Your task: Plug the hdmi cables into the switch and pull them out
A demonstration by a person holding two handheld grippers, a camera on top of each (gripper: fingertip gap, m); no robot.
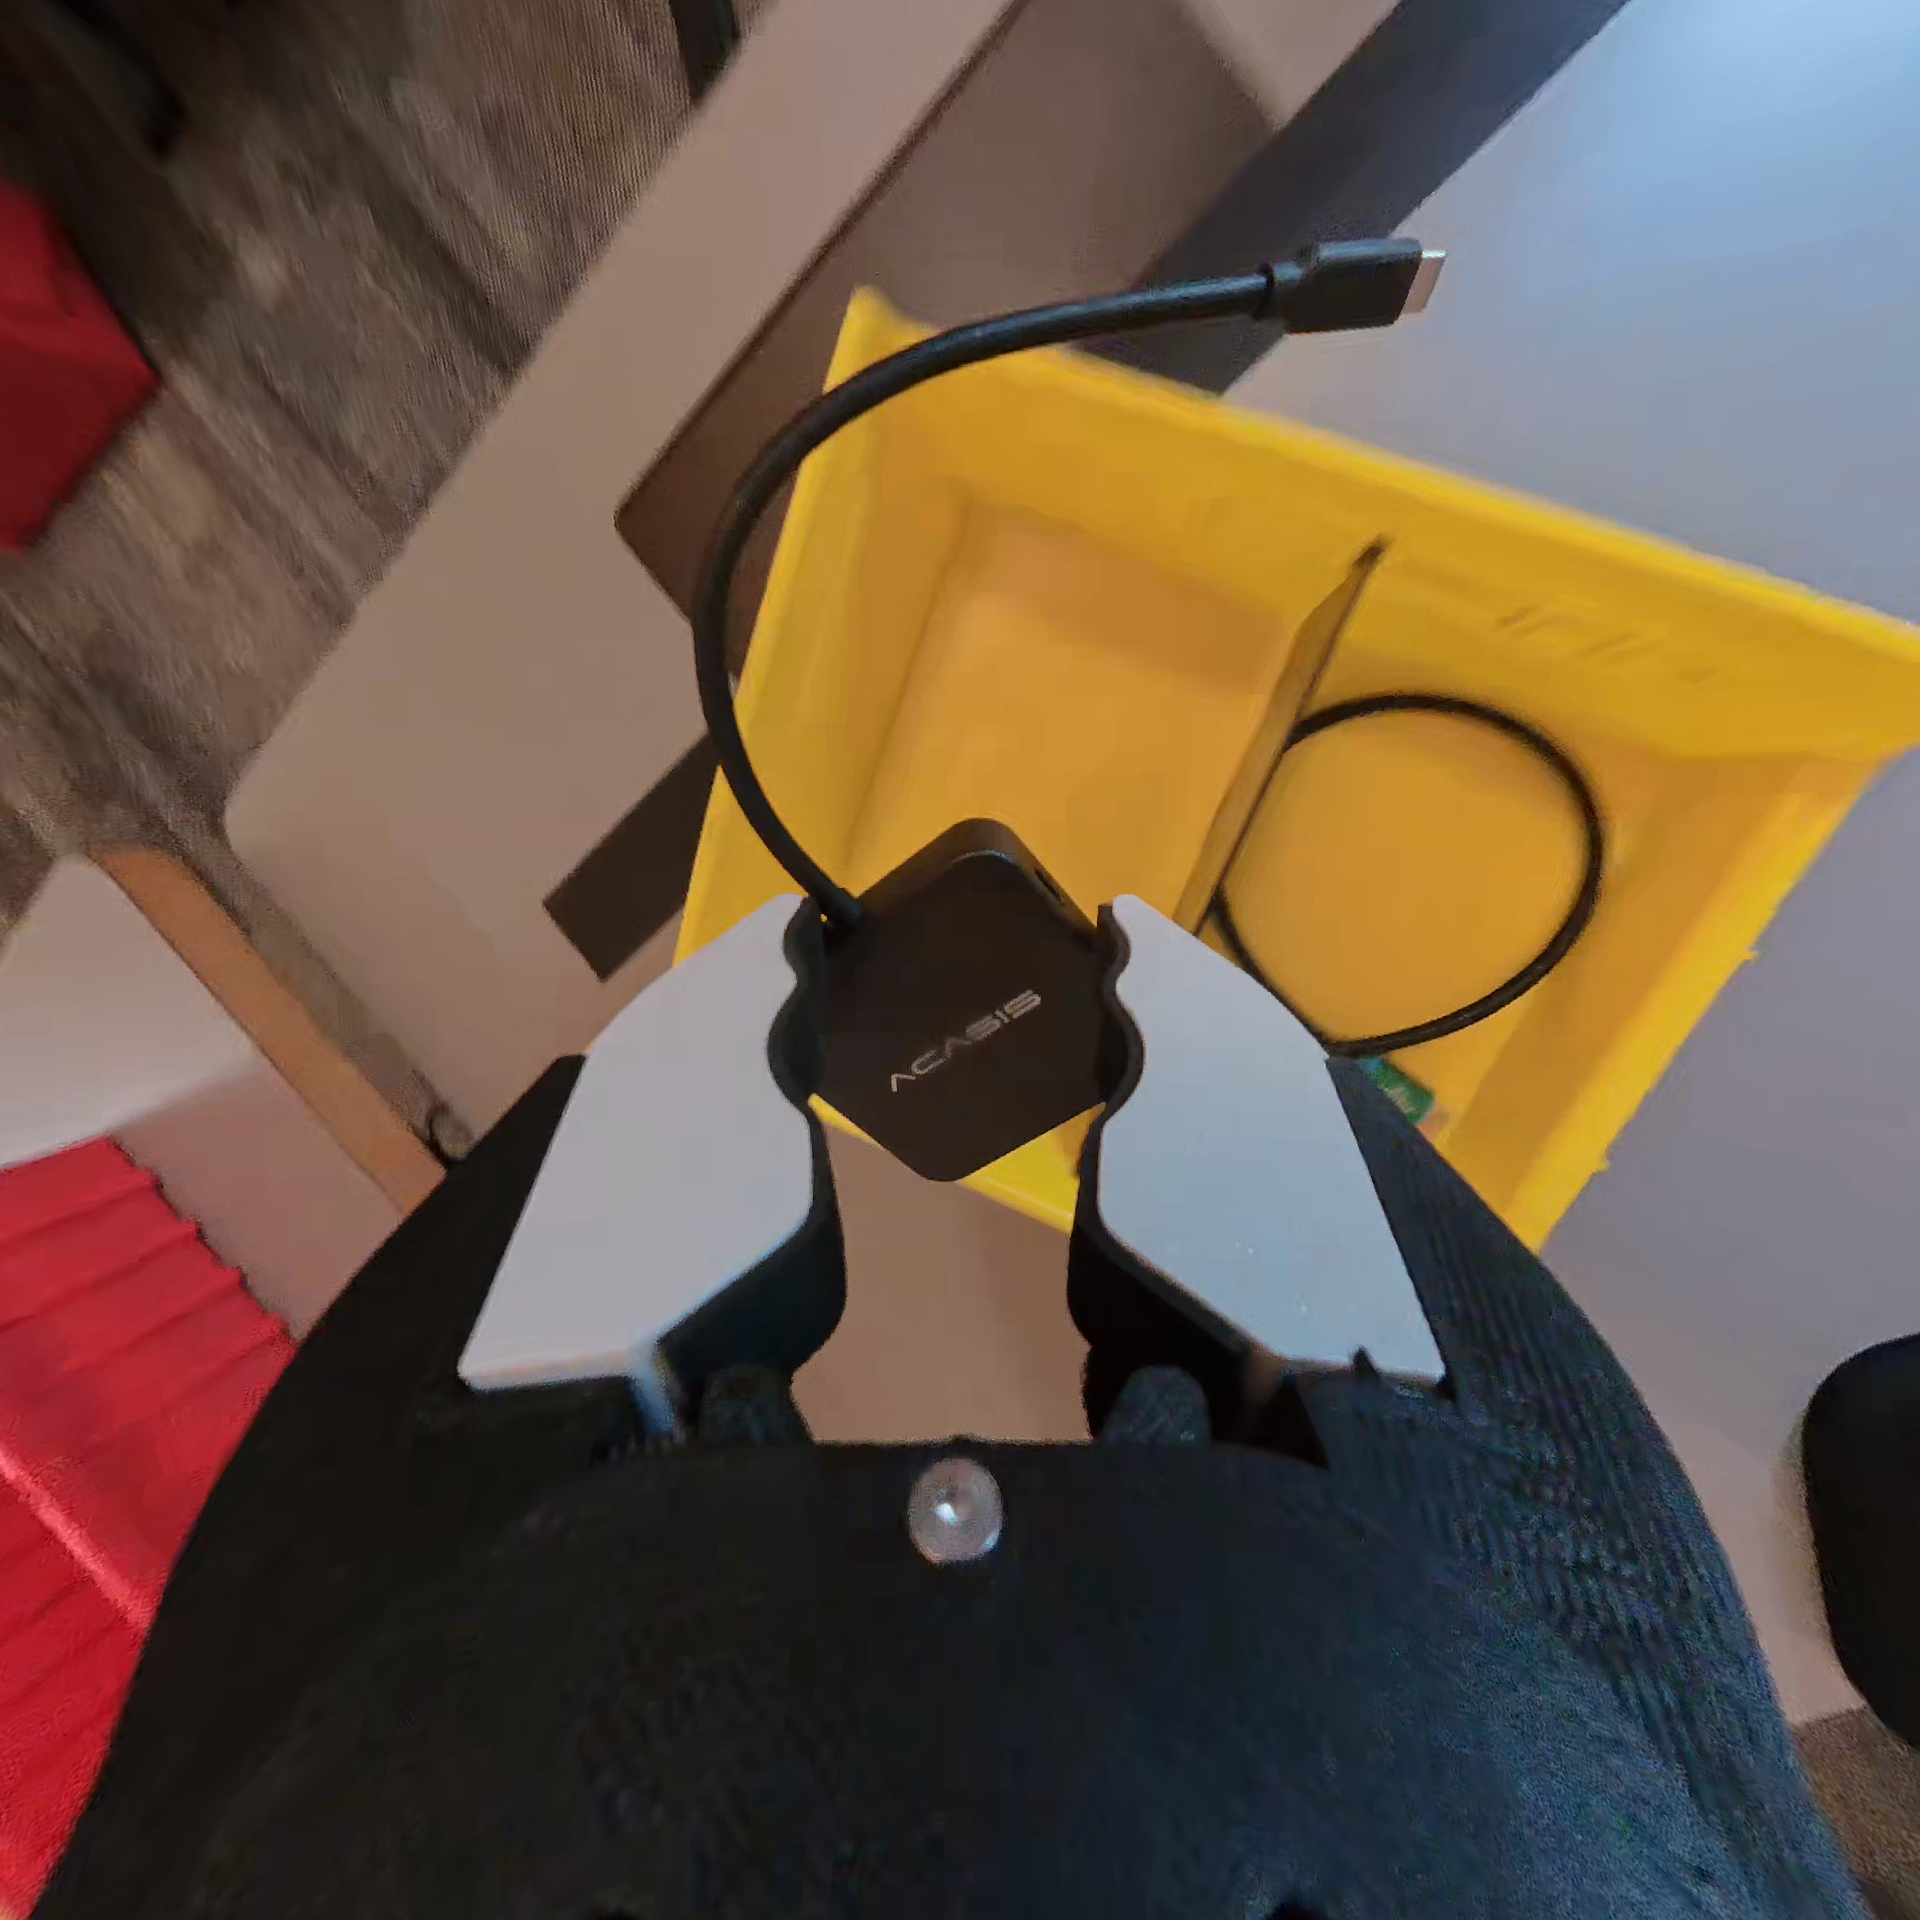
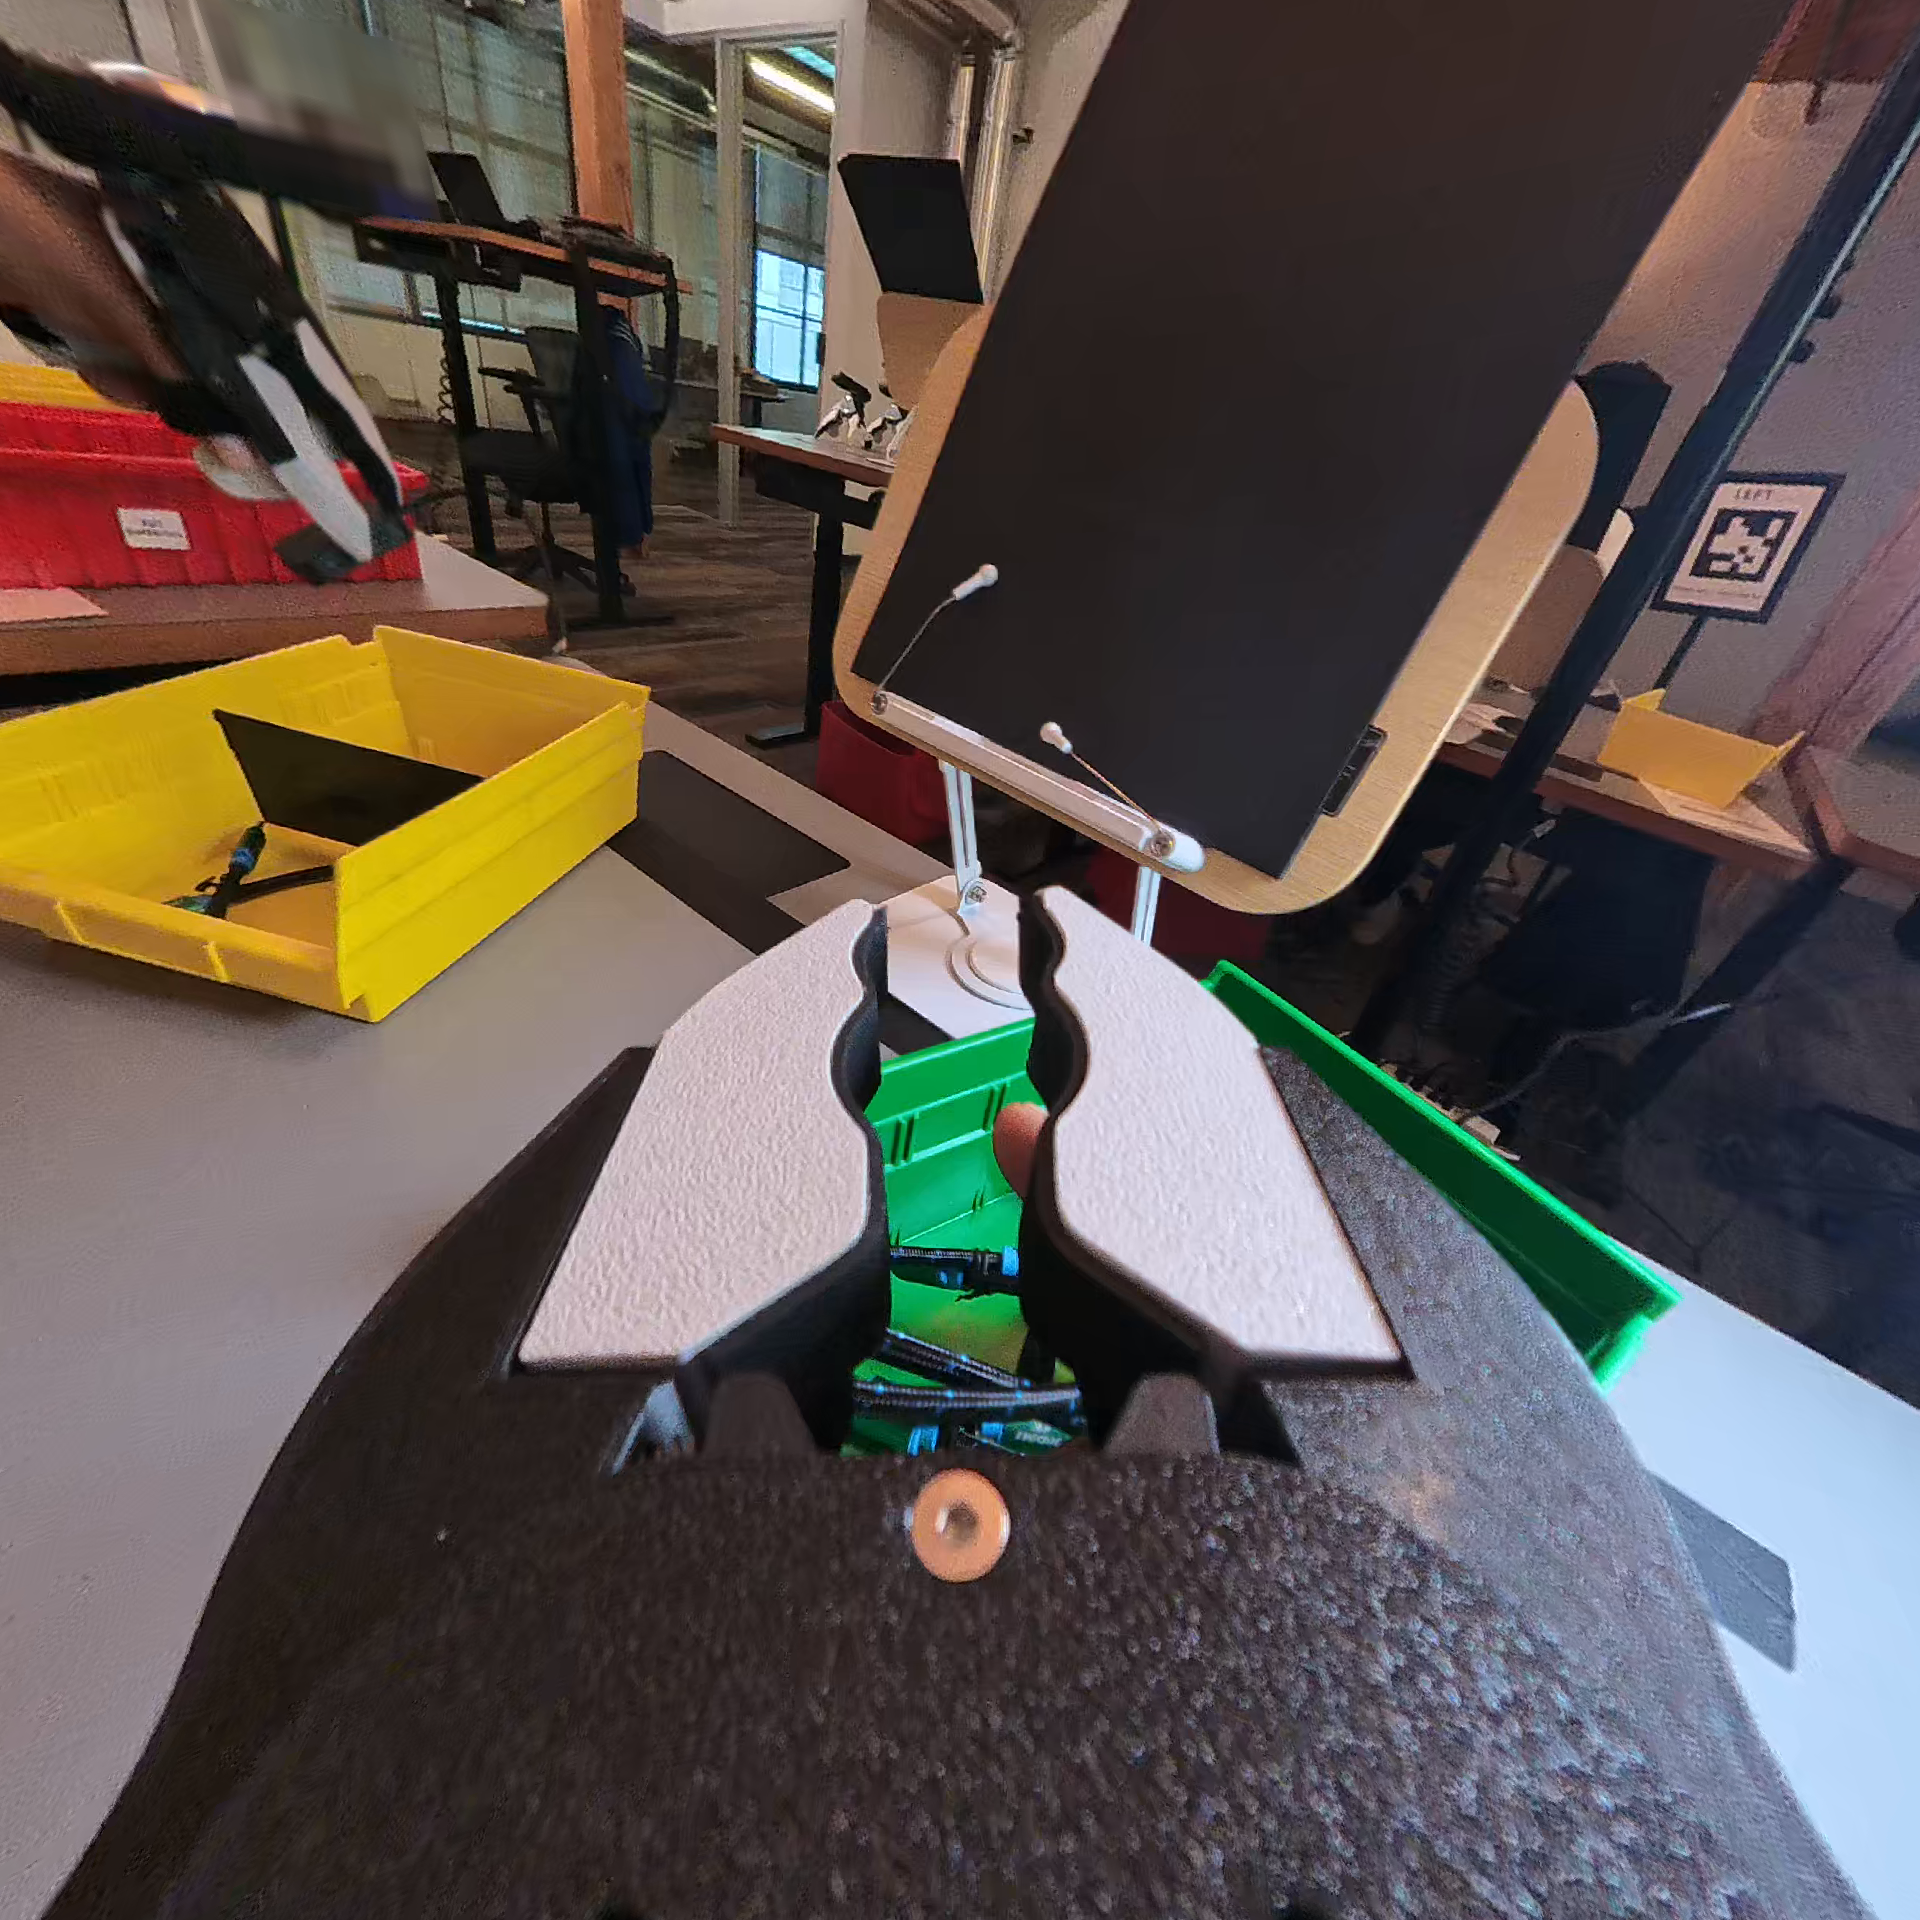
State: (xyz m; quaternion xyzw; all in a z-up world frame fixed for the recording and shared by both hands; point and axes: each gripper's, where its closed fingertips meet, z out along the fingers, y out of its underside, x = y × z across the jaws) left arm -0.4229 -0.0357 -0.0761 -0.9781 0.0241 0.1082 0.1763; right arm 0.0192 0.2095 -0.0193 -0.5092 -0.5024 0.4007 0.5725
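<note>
My left gripper (image 1: 951,914) is shut on a black square HDMI switch (image 1: 951,1039), gripping it by two opposite sides above the near left corner of a yellow bin (image 1: 1143,436). The switch's short black lead (image 1: 727,582) arcs up to a free plug (image 1: 1351,286). A coiled black cable (image 1: 1558,810) lies in the bin's right compartment. My right gripper (image 2: 954,914) is open and empty over a green bin (image 2: 1455,1164) holding several braided cables (image 2: 956,1382). The right wrist view shows the left gripper (image 2: 353,530) raised at the upper left.
A black divider (image 2: 332,779) splits the yellow bin (image 2: 499,831). A tilted black panel on a white stand (image 2: 1247,416) rises just behind the green bin. A red bin (image 2: 104,499) sits on a desk at the far left. The table edge drops off past the bins. Across from one pair of fingers to the other is roughly 50 cm.
</note>
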